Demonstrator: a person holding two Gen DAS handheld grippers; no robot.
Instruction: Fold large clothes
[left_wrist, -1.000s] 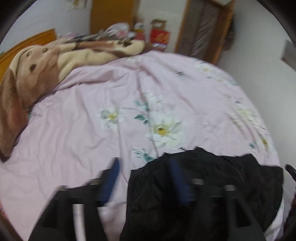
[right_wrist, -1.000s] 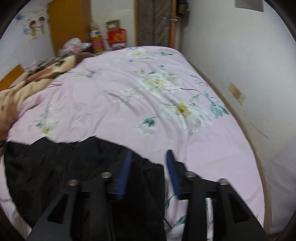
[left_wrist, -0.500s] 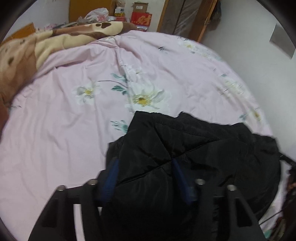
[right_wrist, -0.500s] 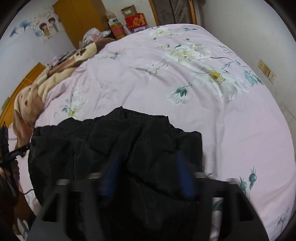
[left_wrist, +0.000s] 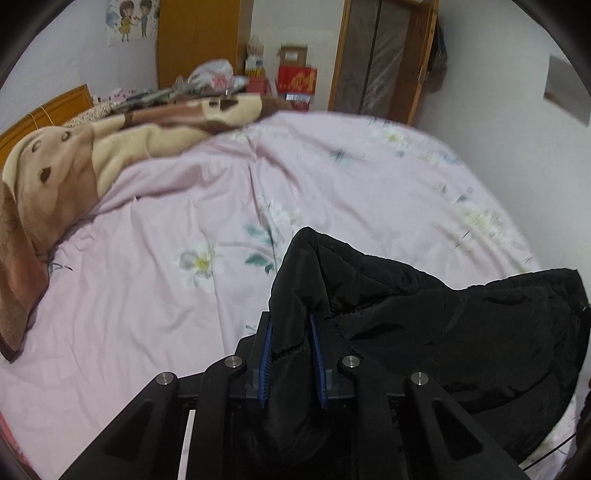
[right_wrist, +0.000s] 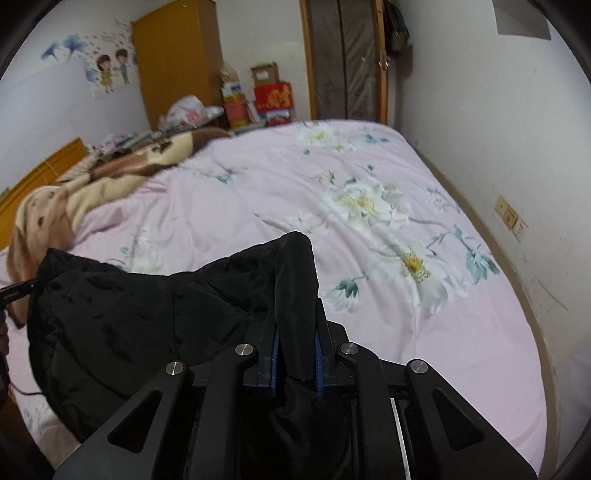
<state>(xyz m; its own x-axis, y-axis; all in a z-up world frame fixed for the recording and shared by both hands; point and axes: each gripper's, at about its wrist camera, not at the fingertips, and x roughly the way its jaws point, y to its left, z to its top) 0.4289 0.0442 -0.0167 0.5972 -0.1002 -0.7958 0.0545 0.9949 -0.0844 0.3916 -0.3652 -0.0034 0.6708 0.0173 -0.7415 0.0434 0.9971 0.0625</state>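
Behind black jacket (left_wrist: 461, 332), hidden bedspread (left_wrist: 147, 295)

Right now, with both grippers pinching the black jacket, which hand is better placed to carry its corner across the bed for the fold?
Probably the right gripper: its jaws have just been closing and now clamp a fold of the black jacket, with bare pink duvet straight ahead. The left gripper grips too, but the brown blanket crowds its side.
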